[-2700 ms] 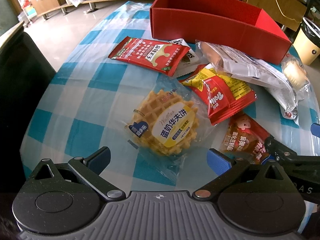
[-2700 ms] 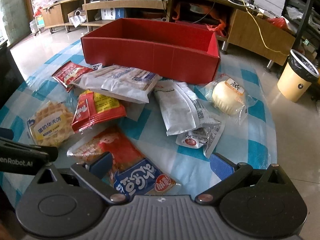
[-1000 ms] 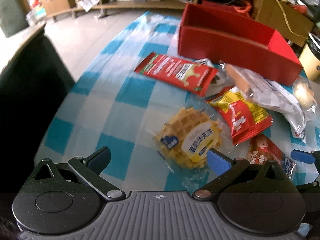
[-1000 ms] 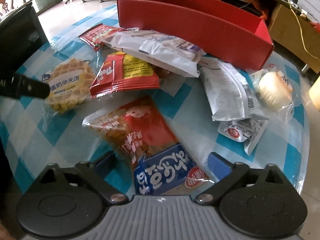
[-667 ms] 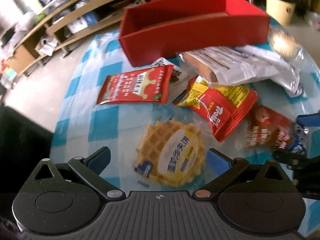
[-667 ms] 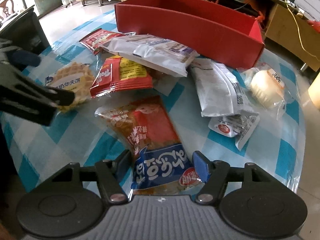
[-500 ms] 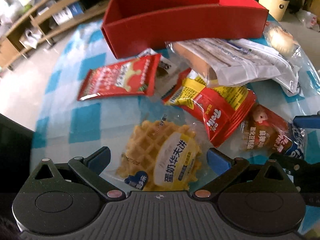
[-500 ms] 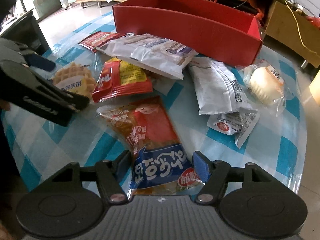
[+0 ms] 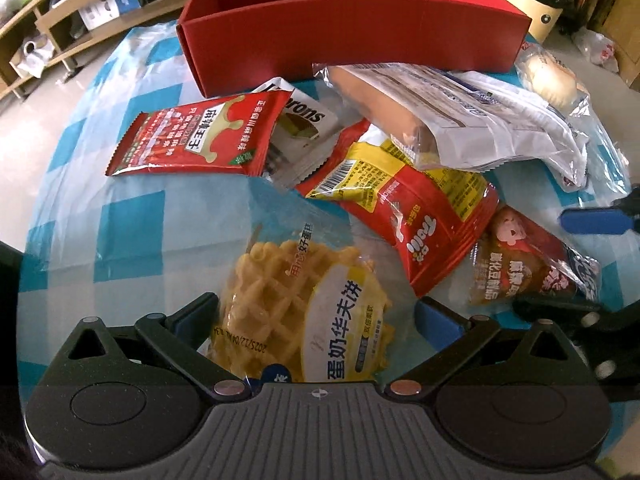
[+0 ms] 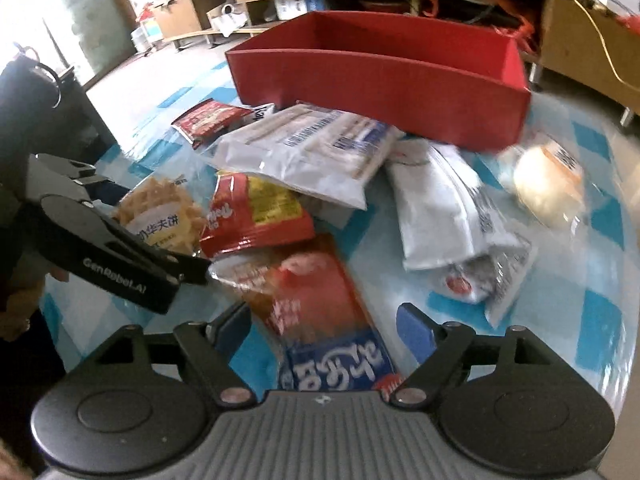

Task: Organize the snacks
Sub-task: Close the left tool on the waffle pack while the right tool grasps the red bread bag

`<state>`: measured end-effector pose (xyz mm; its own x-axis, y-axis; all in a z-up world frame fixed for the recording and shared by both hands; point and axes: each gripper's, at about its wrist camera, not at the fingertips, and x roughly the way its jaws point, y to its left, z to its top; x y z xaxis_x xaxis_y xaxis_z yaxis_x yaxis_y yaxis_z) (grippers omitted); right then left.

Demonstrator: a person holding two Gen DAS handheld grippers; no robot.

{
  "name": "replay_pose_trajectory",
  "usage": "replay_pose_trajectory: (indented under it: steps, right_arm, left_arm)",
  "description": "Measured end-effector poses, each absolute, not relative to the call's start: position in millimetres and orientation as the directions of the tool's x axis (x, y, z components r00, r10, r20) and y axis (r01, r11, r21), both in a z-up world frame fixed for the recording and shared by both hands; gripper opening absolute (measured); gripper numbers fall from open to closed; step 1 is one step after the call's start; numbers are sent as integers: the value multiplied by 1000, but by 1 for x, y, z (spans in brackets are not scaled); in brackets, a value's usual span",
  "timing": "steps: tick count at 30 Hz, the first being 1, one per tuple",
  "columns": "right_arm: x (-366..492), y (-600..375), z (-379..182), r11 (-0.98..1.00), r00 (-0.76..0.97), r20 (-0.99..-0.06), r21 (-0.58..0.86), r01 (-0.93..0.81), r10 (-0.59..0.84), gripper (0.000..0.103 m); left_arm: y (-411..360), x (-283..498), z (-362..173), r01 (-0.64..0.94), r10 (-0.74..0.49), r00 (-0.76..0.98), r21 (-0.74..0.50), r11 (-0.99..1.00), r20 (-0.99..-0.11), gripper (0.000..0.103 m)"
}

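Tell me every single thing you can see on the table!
Red box: one, red, open top, far side of table.
Waffle pack: one, yellow in clear wrap, between the left tongs' fingers.
Sauce-style packet: one, red, left of the pile.
Red and yellow bag: one, middle.
Long bread pack: one, white, just in front of the box.
Red and blue bag: one, between the right tongs' fingers.
White pouch: one, right of middle.
Round bun: one, pale, clear wrap, far right.
Tablecloth: one, blue and white checks.
Left tongs: black, blue pads, open.
Right tongs: black, blue pads, open.
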<state>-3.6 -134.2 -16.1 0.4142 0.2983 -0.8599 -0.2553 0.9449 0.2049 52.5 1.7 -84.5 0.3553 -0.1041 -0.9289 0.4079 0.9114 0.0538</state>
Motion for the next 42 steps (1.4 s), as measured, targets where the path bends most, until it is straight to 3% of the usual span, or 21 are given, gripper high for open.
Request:
replay_pose_trajectory:
  steps: [5,7,9,15,21,30,34,38,42]
  right_arm:
    - [-2,-109,-24,934,415,-881,75,-350,226,84]
    - [-5,-104,-24,933,426,-883,38,-357,199,79]
    - [-6,-105,-21,935,436,-878,35,-353,198,63]
    - [-11,-119,-16,944,430,-882,45,-328,191,49]
    - [-18,-136,-12,955,405,-886,119,-271,225,44]
    - [-27,-135,5,950,427,-870,129,-284,246,43]
    - [-36,-140,17,952,455,-857,122,-280,243,43]
    - [-35,-148,16,961,456,-860,127,-245,230,43]
    - [-35,-147,2,963,418,-882,121,-242,216,43]
  left_arm:
    - [0,48,-85,419,-115,383,61,906,-917,103]
    - [0,50,-85,418,-115,380,59,907,-918,103]
    - [0,50,-85,414,-115,382,58,908,-917,103]
    - [1,45,-83,368,-97,385,56,928,-918,102]
    - [6,33,-72,323,-86,360,37,946,-929,84]
    - [9,0,-57,280,-34,382,81,957,-924,76]
    - [9,-9,-48,267,-43,376,63,962,-926,67]
    - [1,-9,-51,301,-28,357,87,950,-934,71]
    - [0,-11,-69,305,6,352,121,945,-936,89]
